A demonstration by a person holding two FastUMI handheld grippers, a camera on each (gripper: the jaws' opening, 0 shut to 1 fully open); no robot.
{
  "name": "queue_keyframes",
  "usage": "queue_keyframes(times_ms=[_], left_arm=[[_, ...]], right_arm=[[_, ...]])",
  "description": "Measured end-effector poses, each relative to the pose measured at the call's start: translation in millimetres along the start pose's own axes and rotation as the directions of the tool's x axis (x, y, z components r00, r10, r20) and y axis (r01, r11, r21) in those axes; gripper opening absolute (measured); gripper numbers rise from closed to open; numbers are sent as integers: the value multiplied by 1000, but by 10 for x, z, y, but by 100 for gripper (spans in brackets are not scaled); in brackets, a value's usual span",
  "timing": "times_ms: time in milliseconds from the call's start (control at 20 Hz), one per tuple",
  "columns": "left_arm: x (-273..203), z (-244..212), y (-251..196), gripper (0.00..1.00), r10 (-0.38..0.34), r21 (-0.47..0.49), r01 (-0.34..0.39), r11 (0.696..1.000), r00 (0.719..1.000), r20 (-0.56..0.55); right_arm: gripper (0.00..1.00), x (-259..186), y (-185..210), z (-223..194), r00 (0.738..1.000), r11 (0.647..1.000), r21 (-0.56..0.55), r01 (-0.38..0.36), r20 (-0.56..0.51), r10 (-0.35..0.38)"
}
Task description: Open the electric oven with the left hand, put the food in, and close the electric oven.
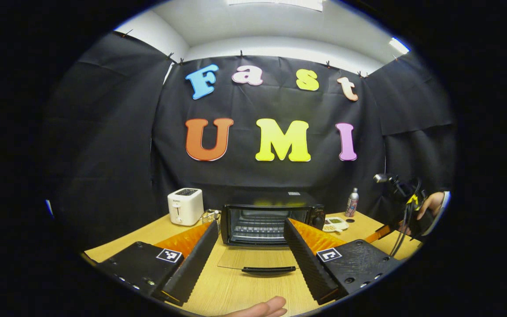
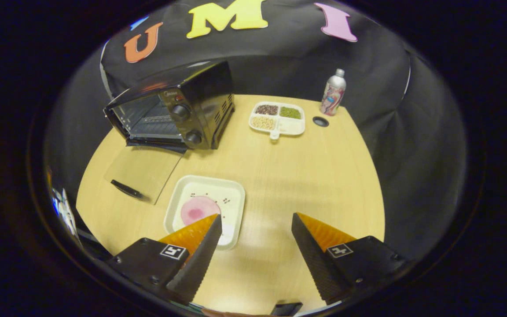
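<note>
I take the black electric oven [image 2: 172, 115] as my landmark; it stands toward the back of the pale wooden desk [image 2: 306, 176]. Its glass door with the black handle [image 1: 267, 269] lies folded flat on the desk in front of the open cavity, where I can see the wire rack, so I judge the opening step done and the loading step in hand.

My left hand-held gripper [image 1: 251, 259] hangs in front of the oven with its fingers wide apart and nothing between them, the door handle lying just below the gap. My right hand-held gripper [image 2: 258, 246] is also spread and empty, poised above the desk in front and to the right of the oven.

The food, a round pink slice [image 2: 200, 210], sits on a white square tray [image 2: 231, 200] just in front of the oven, beside the lowered door's right edge. The right gripper's left finger overlaps the tray's near rim in the right gripper view; I cannot tell if it touches.

Further right of the oven stand a white divided dish of grains [image 2: 277, 118] and a small metal bottle [image 2: 333, 93]; a white toaster [image 1: 185, 206] stands at its left.

Next, I reckon, the right gripper needs to close on the tray's near rim, keep it level, and slide it over the door onto the rack.
</note>
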State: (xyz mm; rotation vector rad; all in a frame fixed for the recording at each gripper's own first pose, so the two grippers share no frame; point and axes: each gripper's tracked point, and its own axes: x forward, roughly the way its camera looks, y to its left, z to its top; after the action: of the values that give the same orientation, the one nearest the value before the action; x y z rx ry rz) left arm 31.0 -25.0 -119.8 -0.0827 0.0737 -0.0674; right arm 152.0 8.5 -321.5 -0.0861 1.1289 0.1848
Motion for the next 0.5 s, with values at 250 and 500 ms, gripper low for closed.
queue_keyframes(times_ms=[250,500], left_arm=[[-210,392,25,95,8,31,-10,999,998,62],[-216,425,-31,95,7,29,-8,1000,999,48]], right_arm=[[86,437,99,-70,992,997,59,-43,-112,50],[71,748,215,-162,972,987,110,-116,-193,136]])
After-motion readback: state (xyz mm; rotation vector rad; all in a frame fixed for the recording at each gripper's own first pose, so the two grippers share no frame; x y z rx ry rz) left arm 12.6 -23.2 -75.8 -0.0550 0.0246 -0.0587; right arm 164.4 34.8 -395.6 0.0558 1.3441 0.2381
